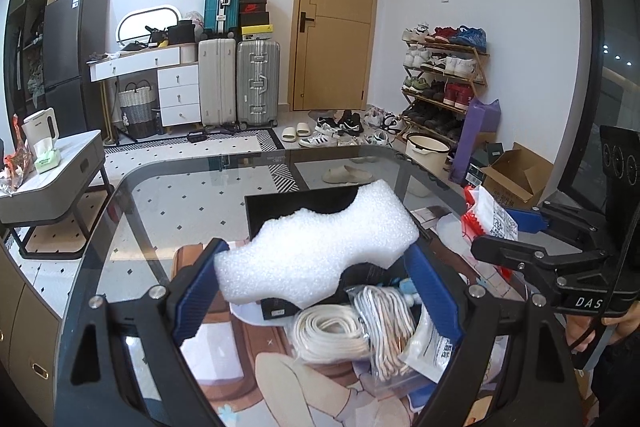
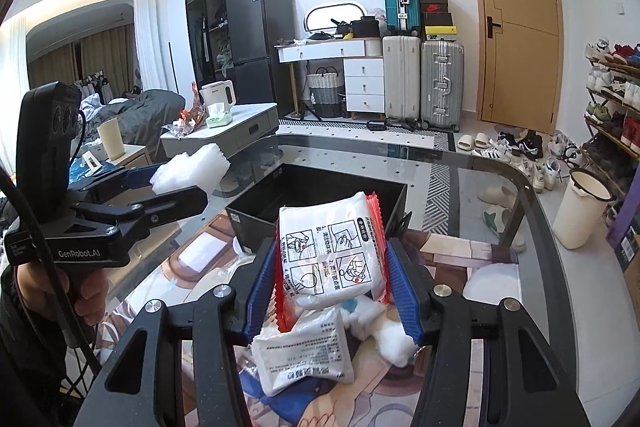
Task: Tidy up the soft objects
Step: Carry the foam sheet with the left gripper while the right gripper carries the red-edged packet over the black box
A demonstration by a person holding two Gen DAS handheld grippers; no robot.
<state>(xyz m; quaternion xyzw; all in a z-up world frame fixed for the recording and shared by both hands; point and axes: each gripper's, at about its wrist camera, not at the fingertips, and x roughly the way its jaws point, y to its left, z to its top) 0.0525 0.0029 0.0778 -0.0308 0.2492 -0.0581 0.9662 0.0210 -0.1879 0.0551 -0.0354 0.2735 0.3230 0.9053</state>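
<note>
Glass table (image 1: pixel 168 195) fills the lower half of my left wrist view, with suitcases, a door and a shoe rack behind it. My left gripper (image 1: pixel 316 267) is clamped on a white foam block (image 1: pixel 316 247); the block spans the gap at centre frame, its ends pressed against both blue pads (image 1: pixel 200 291). Behind the foam sits a black box (image 1: pixel 280 211). Below it, at lower centre, lie bagged cords (image 1: pixel 360 331). My right gripper (image 1: pixel 516 227) shows at the right edge, side on, with a packet (image 1: pixel 496 215) at its tips.

From the right wrist view, the same table (image 2: pixel 460 187) runs toward the far wall. My right gripper (image 2: pixel 332 259) is closed on the printed white packet (image 2: pixel 332 251) with red edges, which stands upright between the pads at centre frame, in front of the open box (image 2: pixel 320 195). Lower centre, another white packet (image 2: pixel 304 359) lies flat on the table. At the left, the left gripper (image 2: pixel 188 183) holds the foam (image 2: pixel 192 167) above the table's edge.
</note>
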